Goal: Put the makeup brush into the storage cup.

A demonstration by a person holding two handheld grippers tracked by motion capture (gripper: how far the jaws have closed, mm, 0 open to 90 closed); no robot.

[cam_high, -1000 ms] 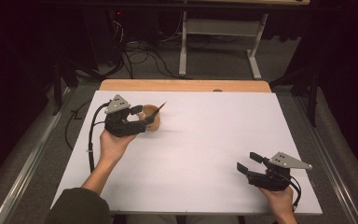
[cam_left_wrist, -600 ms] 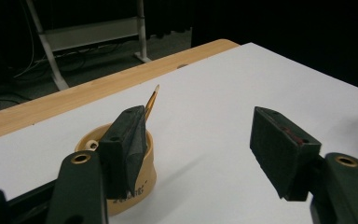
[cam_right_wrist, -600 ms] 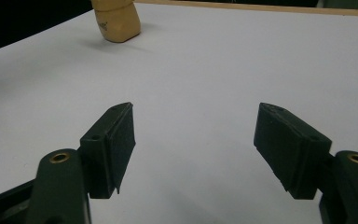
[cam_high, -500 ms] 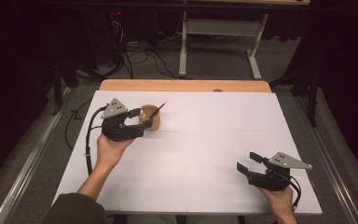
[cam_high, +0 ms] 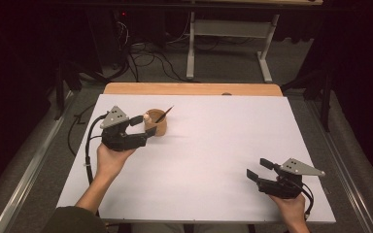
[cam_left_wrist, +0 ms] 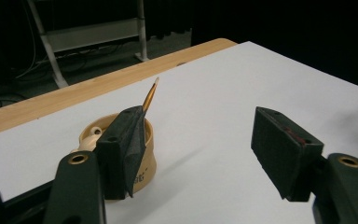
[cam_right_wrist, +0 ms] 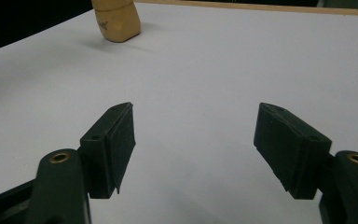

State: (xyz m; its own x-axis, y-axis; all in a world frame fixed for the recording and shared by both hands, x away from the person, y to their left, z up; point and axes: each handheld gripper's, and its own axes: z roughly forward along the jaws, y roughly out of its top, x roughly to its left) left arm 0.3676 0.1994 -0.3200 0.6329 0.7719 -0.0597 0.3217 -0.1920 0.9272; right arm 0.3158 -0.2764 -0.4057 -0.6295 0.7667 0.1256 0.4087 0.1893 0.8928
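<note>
High view: left tongs (cam_high: 145,125), held apart, are seen just beside wooden cup (cam_high: 156,125); right tongs (cam_high: 261,168), held apart, well away from it. Brush (cam_high: 164,114) is leaned inside cup on white counter (cam_high: 213,145).

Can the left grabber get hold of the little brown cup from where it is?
Probably yes. The left gripper is open right beside the cup, one jaw by its wall, and nothing lies between them.
</note>
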